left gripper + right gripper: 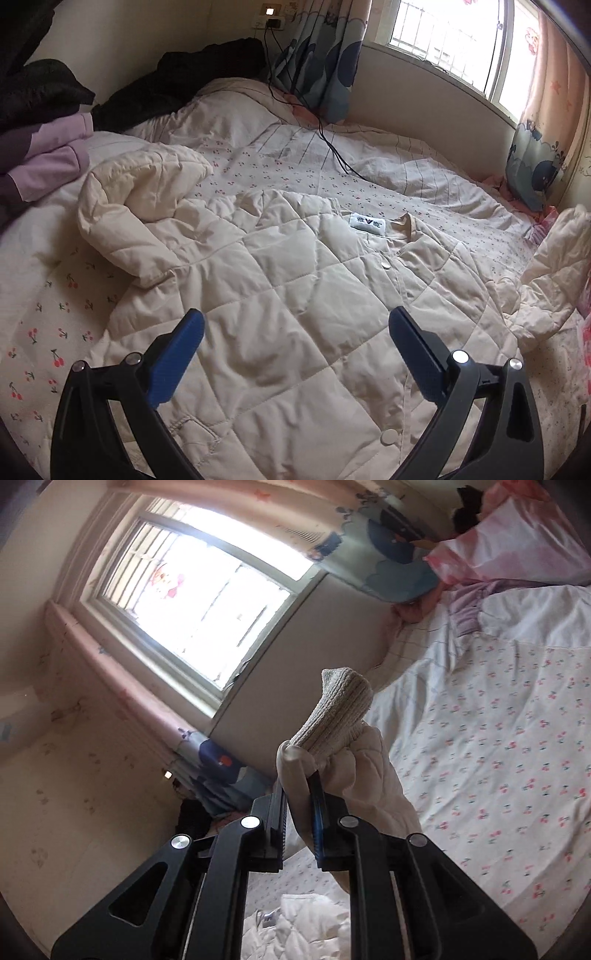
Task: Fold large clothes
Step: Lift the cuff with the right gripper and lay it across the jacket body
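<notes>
A cream quilted jacket [288,295] lies front up on the bed, collar and white label [367,224] towards the window. Its left sleeve [140,218] is bunched beside the body. My left gripper [295,332] is open and empty, hovering over the jacket's lower front. My right gripper [298,786] is shut on the jacket's right sleeve [373,775] just below its ribbed knit cuff [340,709], lifted off the bed. That raised sleeve also shows at the right edge of the left wrist view [554,269].
The bed has a cherry-print quilt [55,325]. Purple and black clothes [48,147] are piled at the far left. A black cable [332,147] runs across the bed from a wall socket. Curtains [321,62] and a window [207,602] border the far side. A pink bag [517,542] lies near the curtain.
</notes>
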The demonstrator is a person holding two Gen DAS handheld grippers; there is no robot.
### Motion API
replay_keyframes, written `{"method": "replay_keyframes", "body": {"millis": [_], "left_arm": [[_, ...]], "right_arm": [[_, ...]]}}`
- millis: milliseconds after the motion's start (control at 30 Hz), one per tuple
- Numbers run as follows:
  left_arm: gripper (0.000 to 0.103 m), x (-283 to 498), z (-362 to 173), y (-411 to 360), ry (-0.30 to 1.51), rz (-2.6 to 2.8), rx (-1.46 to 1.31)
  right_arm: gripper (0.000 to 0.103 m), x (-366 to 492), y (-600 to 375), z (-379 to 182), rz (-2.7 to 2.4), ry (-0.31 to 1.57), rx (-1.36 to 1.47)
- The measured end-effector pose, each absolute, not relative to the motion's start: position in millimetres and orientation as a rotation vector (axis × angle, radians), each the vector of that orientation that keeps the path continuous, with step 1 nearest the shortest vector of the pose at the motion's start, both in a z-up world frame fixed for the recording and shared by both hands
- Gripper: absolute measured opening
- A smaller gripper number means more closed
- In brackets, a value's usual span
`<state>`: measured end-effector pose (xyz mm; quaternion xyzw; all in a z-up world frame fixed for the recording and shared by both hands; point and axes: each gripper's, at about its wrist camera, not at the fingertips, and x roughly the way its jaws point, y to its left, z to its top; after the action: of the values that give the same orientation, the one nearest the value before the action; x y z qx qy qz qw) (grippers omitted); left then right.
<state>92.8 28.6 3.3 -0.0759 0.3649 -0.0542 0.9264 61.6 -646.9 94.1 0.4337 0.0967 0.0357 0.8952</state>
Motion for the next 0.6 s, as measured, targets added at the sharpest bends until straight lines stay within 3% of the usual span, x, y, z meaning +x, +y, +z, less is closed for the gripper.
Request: {"method": "replay_keyframes", "body": {"millis": [267, 600], "left_arm": [[0.096, 84, 22, 45, 0.706, -0.066, -0.144], [0.096, 79, 35, 56, 0.680, -0.059, -0.154]], "right_arm": [[0.012, 116, -502, 121, 0.306, 0.301, 0.774], [0.012, 143, -405, 96, 0.411, 0.407, 0.735]]}}
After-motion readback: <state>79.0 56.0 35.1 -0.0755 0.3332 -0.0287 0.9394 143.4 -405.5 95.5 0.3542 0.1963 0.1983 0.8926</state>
